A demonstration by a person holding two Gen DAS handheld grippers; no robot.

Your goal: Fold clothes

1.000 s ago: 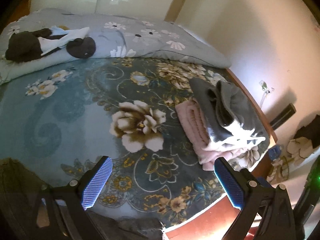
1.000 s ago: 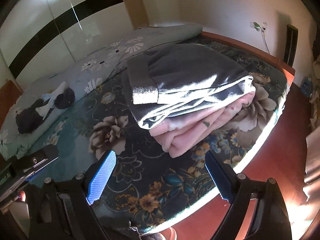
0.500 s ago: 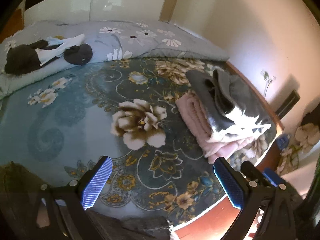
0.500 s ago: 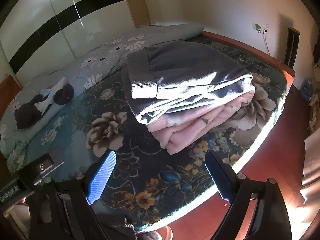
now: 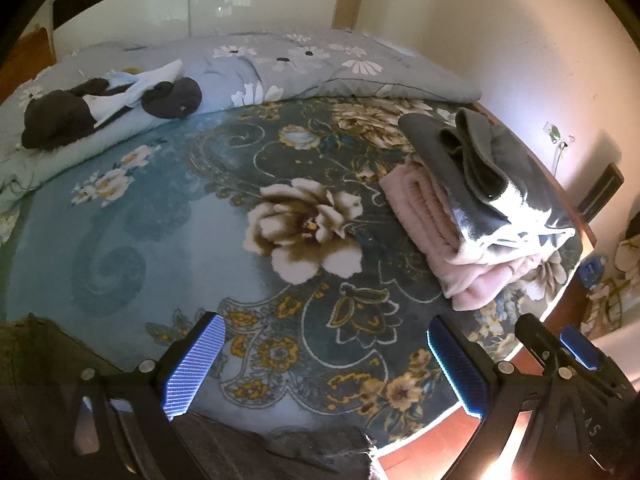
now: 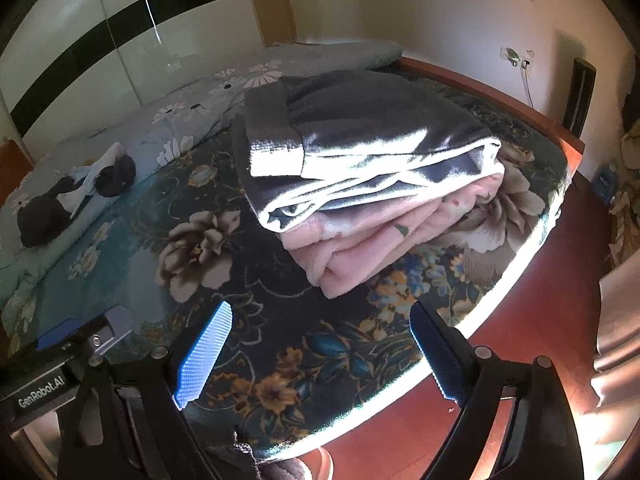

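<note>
Grey garment (image 6: pixel 360 136) folded — atop pink garment (image 6: pixel 384 240).

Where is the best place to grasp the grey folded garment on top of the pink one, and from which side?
Probably the grey garment at its layered open edge facing the right gripper, just above the pink garment. Come from the near side, fingers level, since the stacked edges overhang there and both grippers are open and empty.

Folded clothes stack (image 6: pixel 372 184) on bed (image 6: pixel 120 272), near edge.

Pink garment (image 6: pixel 384 240) mostly hidden under grey garment (image 6: pixel 360 136); dark cloth (image 5: pixel 280 452) cut off at bottom edge.
</note>
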